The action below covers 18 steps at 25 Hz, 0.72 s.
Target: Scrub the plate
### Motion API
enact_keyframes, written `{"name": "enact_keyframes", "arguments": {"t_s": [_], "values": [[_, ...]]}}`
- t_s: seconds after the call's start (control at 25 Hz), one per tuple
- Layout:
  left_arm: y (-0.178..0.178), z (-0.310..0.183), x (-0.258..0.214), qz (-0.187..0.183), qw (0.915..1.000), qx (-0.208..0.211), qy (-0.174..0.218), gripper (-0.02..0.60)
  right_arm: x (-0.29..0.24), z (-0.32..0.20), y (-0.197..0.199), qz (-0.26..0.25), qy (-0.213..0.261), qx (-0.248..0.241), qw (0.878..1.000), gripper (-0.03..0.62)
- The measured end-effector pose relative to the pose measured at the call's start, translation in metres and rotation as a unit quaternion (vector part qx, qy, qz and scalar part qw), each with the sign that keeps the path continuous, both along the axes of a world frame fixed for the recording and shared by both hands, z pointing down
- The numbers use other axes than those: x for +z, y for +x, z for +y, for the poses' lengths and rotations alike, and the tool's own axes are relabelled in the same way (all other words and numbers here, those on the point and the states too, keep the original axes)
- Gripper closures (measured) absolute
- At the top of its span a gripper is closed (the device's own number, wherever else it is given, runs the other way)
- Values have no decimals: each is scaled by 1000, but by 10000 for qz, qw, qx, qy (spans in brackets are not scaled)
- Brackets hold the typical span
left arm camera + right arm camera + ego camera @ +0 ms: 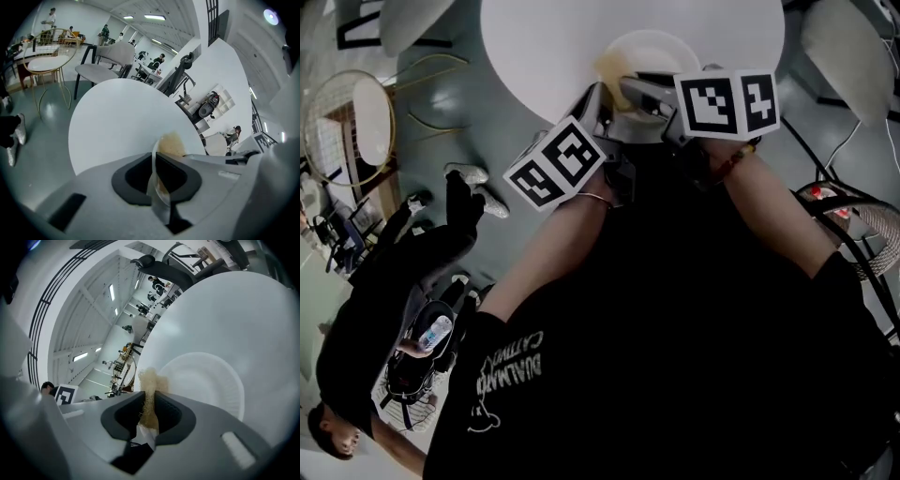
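Observation:
A white paper plate (656, 47) lies near the front edge of the round white table (544, 47). My left gripper (598, 101) is shut on the plate's near rim, which shows as a thin white edge (154, 168) between the jaws in the left gripper view. My right gripper (630, 89) is shut on a tan fibrous scrubber (149, 401). Its tuft (150, 378) sticks out over the plate's left edge (206, 380). The scrubber (171, 143) also shows just beyond the left gripper's jaws (157, 163). The two grippers sit close side by side.
A person in black (403, 281) stands on the floor at the left, holding a bottle (436, 333). A gold wire side table (356, 117) and pale chairs (105, 58) stand around the table. A wire rack (862, 225) is at the right.

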State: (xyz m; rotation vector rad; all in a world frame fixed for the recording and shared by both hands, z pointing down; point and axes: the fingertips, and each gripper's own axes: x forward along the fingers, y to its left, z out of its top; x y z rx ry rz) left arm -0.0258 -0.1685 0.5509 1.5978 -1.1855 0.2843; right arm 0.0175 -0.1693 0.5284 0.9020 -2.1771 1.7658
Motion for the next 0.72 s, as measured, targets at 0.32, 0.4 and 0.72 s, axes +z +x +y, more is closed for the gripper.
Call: {"name": "enact_keyframes", "arguments": {"t_s": [0.32,0.4,0.72], "values": [[-6,-2,3,24,10000,-50,-73,554,2,0,5,373,74,-89,9992,530],[-11,-4,2,28,9999,-47,-85,554,1,-2,7,469,79,-47,9989,530],[-9,-4,2,29,9999,26,-109,554,2,-1,43,631,43,311,9975,530]]}}
